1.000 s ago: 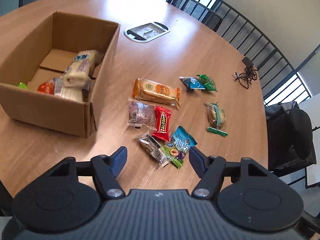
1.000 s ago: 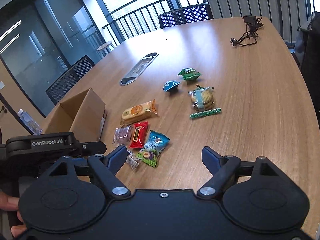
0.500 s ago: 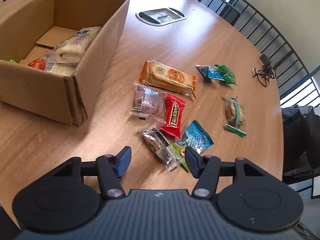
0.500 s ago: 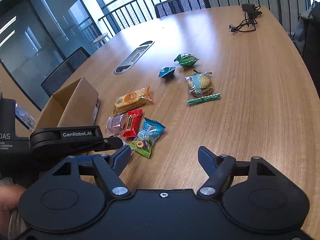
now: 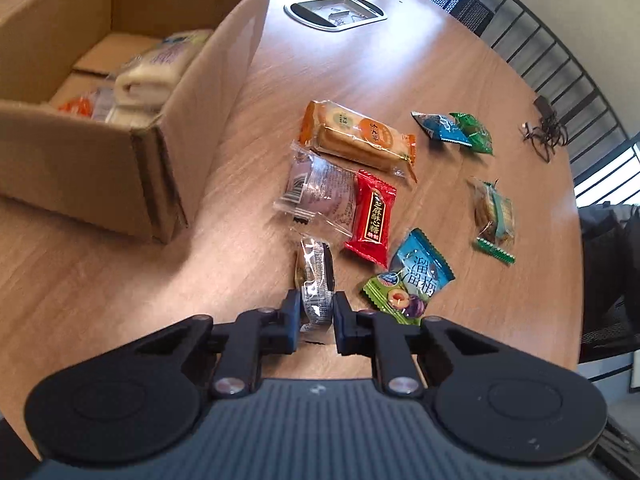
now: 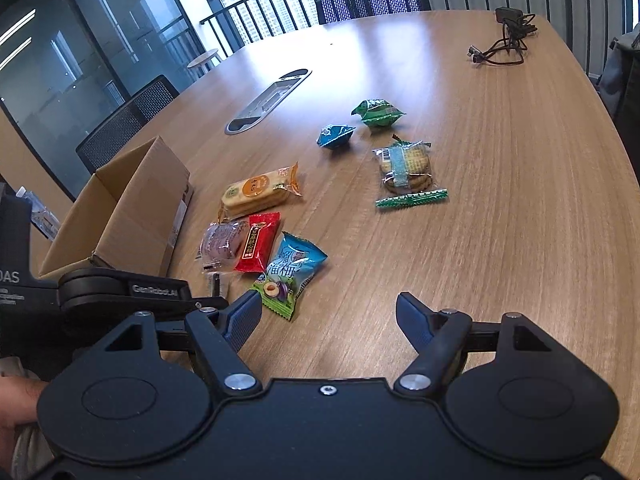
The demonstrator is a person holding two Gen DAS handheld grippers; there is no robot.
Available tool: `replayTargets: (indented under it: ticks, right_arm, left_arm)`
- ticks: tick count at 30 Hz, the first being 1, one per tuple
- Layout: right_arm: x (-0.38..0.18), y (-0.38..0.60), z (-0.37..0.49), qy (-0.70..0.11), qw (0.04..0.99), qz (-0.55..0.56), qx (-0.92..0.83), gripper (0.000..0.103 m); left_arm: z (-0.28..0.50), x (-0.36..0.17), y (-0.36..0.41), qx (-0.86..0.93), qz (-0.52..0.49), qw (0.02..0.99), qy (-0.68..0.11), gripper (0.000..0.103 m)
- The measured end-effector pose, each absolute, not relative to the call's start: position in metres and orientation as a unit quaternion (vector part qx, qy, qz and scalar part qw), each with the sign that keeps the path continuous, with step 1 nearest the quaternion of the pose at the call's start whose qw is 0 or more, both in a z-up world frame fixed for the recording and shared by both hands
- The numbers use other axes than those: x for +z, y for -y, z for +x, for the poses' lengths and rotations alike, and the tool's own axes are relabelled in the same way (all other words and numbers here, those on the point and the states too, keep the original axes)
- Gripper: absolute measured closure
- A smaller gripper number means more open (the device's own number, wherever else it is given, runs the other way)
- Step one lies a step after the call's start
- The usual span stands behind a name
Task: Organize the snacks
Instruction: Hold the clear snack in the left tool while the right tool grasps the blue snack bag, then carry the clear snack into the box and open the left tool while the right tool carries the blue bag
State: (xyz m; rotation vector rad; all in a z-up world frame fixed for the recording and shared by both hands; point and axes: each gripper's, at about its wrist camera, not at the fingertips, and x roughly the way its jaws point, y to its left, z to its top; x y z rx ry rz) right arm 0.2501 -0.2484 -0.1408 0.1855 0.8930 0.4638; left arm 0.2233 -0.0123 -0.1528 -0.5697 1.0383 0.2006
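The left gripper (image 5: 316, 314) is being clamped onto the near end of a clear wrapper (image 5: 315, 276) with a dark snack inside; a second ago the jaws were held wide above the pile, and now the pads are pressed against the film on both sides. The wrapper is still seen resting on the table (image 5: 120, 280), just beside the box (image 5: 100, 168), so a lift has not yet been made. This is judged to be the start of a carry into the box.

In the box, a pale roll pack (image 5: 160, 68) and an orange packet (image 5: 78, 106) are already stowed, with cardboard floor left bare behind them.

Further right, the loose pile is laid out: a purple pack (image 5: 320, 192), a red candy (image 5: 372, 218), an orange biscuit pack (image 5: 356, 136) beyond them, and a blue plum bag (image 5: 416, 272). Well apart from these, a blue pouch (image 5: 440, 130) and a green pouch (image 5: 474, 132) are touching, and a cracker pack (image 5: 494, 212) is lying above a green stick (image 5: 496, 250).

The right gripper (image 6: 328, 316) is kept spread wide and empty, hovering above bare table near the plum bag, a little lower than before. Most snacks are left to be moved.
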Motion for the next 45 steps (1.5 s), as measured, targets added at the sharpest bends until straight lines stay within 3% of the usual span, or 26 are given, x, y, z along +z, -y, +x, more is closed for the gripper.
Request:
replayTargets:
  ticks: [12,15,26,27,30,32,35,45]
  right_arm:
    - [-0.148,0.220,0.264,-0.431,0.868,0.062,0.240,0.028]
    - [-0.151,0.210,0.271,-0.436,0.864,0.055,0.245,0.024]
    - [-0.157,0.179,0.286,-0.441,0.861,0.022,0.252,0.025]
    - [-0.159,0.176,0.287,-0.445,0.861,0.012,0.248,0.029]
    - [-0.166,0.171,0.290,-0.474,0.851,-0.001,0.226,0.056]
    - [-0.166,0.170,0.288,-0.470,0.853,-0.021,0.224,0.087]
    - [-0.166,0.179,0.290,-0.483,0.848,-0.001,0.219,0.094]
    - [-0.149,0.197,0.275,-0.467,0.856,0.012,0.220,0.098]
  left_arm:
    - [0.203,-0.138,-0.005,0.088,-0.278,0.829,-0.476,0.088]
    - [0.197,-0.132,-0.009,0.085,-0.277,0.831,-0.475,0.088]
    - [0.184,-0.120,-0.023,0.096,-0.300,0.827,-0.467,0.088]
    - [0.184,-0.119,-0.022,0.097,-0.299,0.827,-0.466,0.088]
    - [0.184,-0.119,-0.023,0.097,-0.300,0.827,-0.467,0.088]
    - [0.184,-0.120,-0.023,0.098,-0.299,0.827,-0.466,0.088]
    - [0.183,-0.120,-0.023,0.099,-0.298,0.828,-0.465,0.088]
    - [0.179,-0.111,-0.022,0.093,-0.298,0.833,-0.456,0.088]
